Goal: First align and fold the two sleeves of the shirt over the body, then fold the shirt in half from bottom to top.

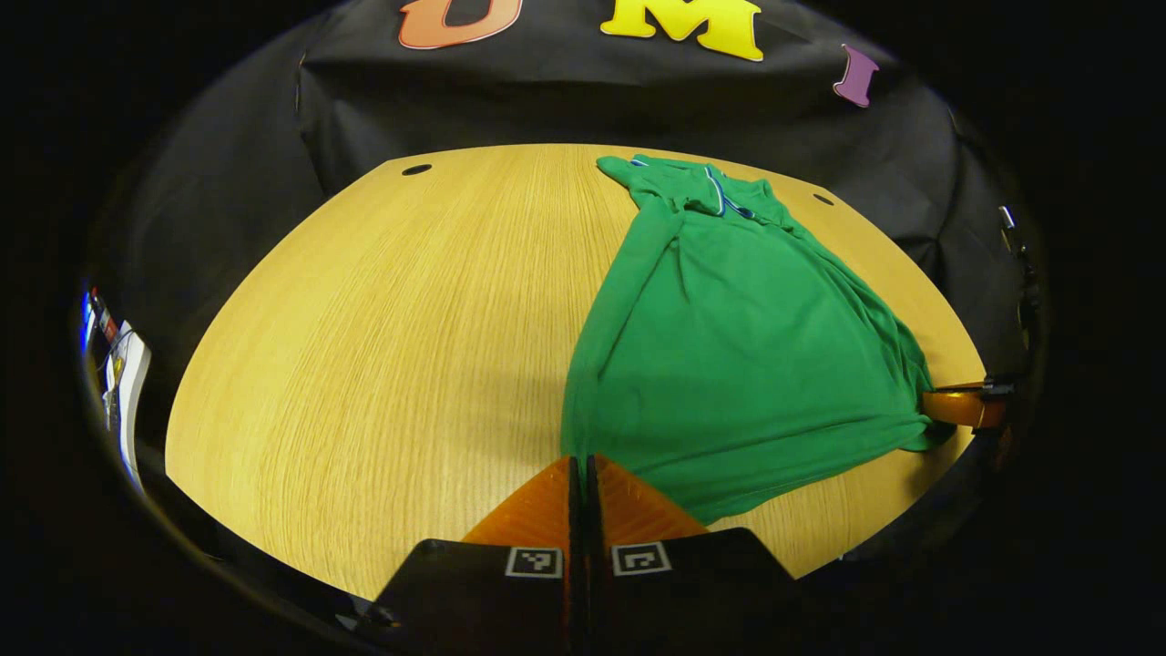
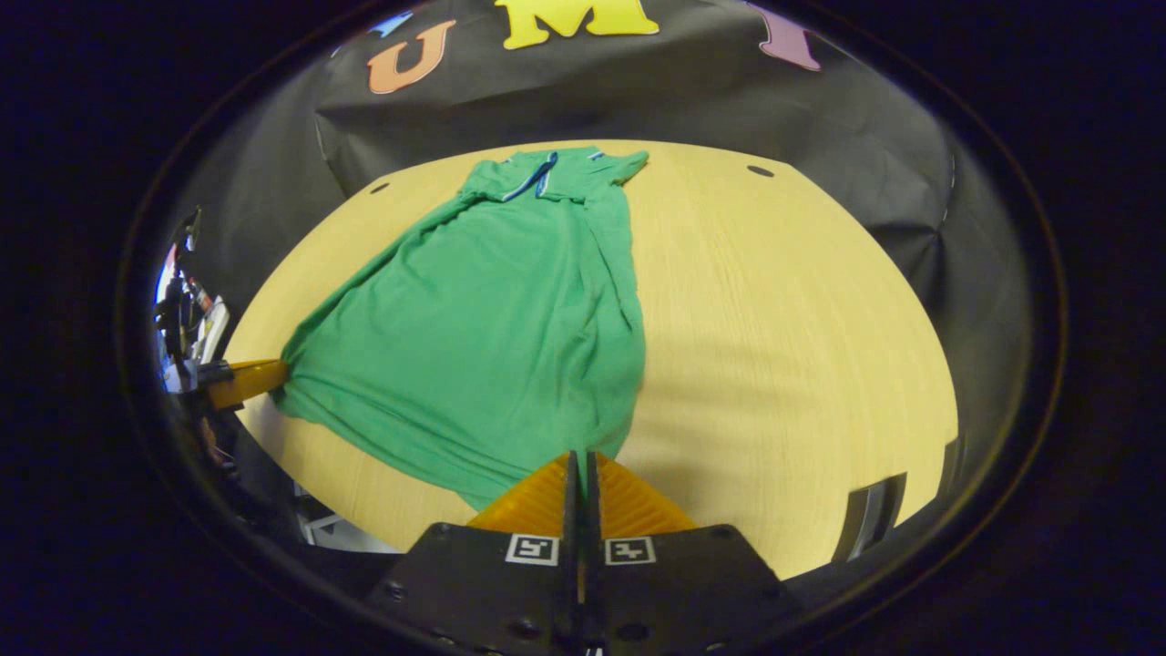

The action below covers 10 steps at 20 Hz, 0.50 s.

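Even overhead light, soft shadows, fisheye-warped edges.

Pale wooden table [image 1: 383, 346] with small dark holes [image 1: 416, 169], black cloth wall [image 2: 692, 100] behind.

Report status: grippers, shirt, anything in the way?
Left gripper and right gripper: jaws shut, each pinching a bottom corner of the shirt. Sleeves already folded in, hem lifted. Table ahead bare, nothing blocking.
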Tool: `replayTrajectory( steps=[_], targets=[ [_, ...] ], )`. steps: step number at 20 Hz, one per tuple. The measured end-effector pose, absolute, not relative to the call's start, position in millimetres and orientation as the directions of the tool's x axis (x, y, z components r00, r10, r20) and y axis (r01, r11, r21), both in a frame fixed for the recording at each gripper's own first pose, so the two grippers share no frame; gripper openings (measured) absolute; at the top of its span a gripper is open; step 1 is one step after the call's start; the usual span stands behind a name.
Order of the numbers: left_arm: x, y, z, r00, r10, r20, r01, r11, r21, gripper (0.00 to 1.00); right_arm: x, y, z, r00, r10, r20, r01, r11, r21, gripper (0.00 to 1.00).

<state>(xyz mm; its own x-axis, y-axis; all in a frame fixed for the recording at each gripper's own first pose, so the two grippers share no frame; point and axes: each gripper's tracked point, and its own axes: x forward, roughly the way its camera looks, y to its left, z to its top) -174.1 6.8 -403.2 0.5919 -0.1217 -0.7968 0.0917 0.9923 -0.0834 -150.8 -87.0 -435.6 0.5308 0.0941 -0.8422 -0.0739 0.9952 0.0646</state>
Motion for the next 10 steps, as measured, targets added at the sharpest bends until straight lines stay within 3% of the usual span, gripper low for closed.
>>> replayTrajectory(
  steps=[2,10],
  targets=[
    [-175,5,-399,0.586,-0.143,-0.797,0.076,0.99,-0.122,0.06,-149,-87,-432,0.523,0.096,-0.847,-0.073,0.995,0.068,0.0],
    [-154,4,-355,0.643,-0.19,-0.742,0.115,0.982,-0.152,0.06,-131,-89,-387,0.577,0.111,-0.809,-0.033,0.993,0.113,0.0]
  ],
)
